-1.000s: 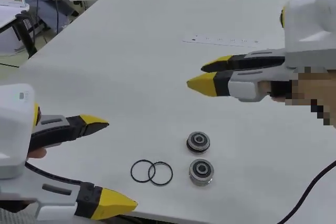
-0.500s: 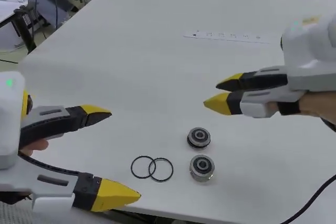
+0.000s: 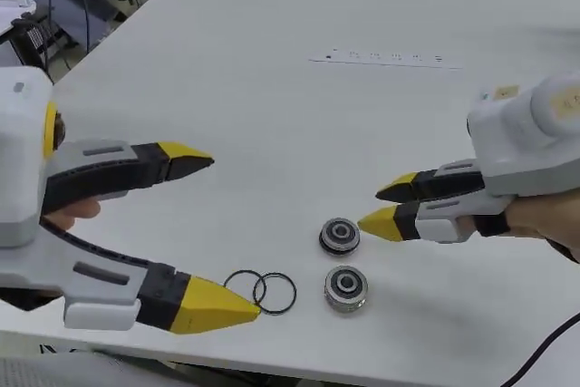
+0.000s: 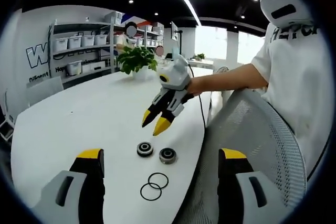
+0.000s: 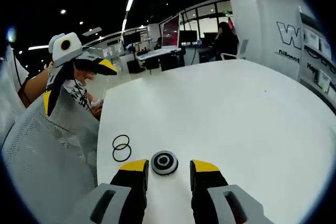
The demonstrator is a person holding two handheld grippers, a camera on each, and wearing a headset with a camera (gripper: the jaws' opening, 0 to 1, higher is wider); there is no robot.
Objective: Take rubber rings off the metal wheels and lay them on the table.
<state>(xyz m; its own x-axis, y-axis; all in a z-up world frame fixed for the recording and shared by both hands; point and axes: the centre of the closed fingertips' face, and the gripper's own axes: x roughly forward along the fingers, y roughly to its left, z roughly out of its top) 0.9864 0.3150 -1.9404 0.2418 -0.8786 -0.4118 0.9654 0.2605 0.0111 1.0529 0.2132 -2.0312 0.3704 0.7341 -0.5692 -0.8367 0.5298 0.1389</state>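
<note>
White left gripper (image 3: 236, 237) and right gripper (image 3: 370, 208), black jaws, yellow tips

You've lowered your right gripper (image 3: 370, 207) so one metal wheel (image 3: 340, 236) now lies just ahead of its tips; your left gripper (image 3: 236, 236) has edged forward, one tip nearer the rubber rings (image 3: 261, 290)

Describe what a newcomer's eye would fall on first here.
Two yellow-tipped grippers dominate: the left gripper, fingers spread wide, at the near edge of the white table, and the right gripper pointing at two metal wheels. Two black rubber rings lie overlapping, left of the wheels.
</note>
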